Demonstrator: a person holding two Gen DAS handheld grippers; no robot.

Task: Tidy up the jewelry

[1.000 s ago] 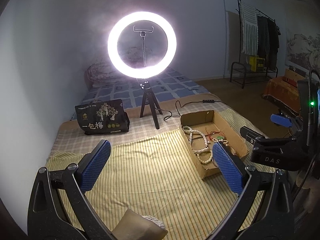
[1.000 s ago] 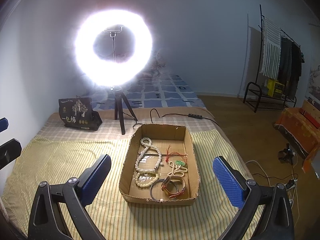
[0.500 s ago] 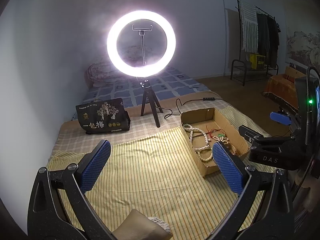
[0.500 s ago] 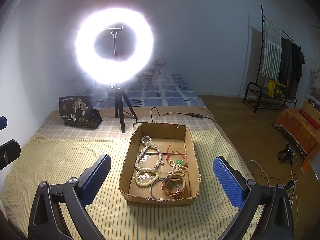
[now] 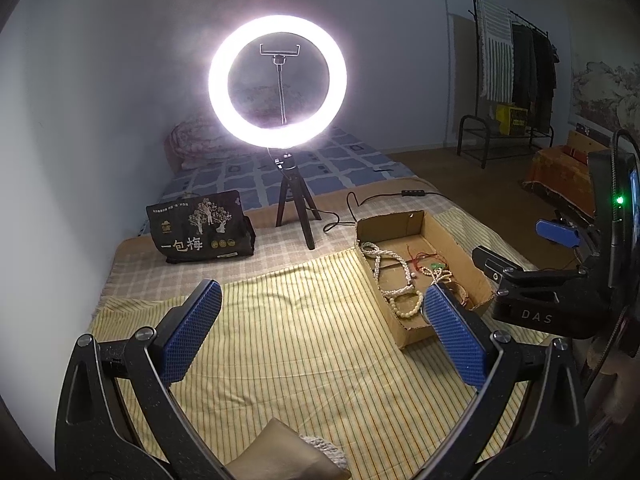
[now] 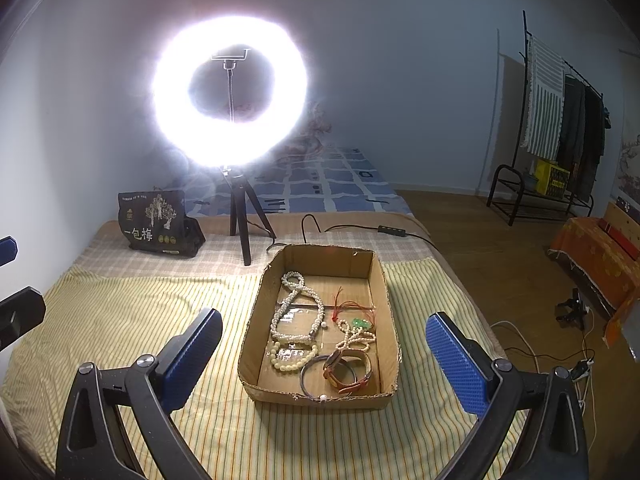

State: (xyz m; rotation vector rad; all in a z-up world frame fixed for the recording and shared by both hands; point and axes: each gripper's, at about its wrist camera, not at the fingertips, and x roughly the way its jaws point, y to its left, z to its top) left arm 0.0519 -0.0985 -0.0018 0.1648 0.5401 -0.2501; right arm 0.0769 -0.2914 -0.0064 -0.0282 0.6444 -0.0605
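A shallow cardboard box (image 6: 390,308) lies on the yellow striped cloth (image 6: 120,320). Inside it are a long white pearl necklace (image 6: 298,304), a cream bead bracelet (image 6: 290,358), a red cord with a green pendant (image 6: 358,320), a dark bangle (image 6: 310,380) and a brown watch (image 6: 346,372). My right gripper (image 6: 324,360) hovers open above the box's near end, holding nothing. My left gripper (image 5: 320,328) is open over bare cloth, with the box (image 5: 452,240) at its right finger. The right gripper (image 5: 528,256) shows beyond the box in the left wrist view.
A lit ring light on a tripod (image 6: 230,92) stands behind the box, its cable (image 6: 360,230) trailing right. A black printed bag (image 6: 156,224) sits at the back left. The bed edge drops to a wooden floor (image 6: 500,264) on the right. A tan cushion (image 5: 280,456) lies near.
Both grippers have drifted slightly; in the left wrist view the box sits a little farther from the camera. Both stay open and the jewelry has not moved.
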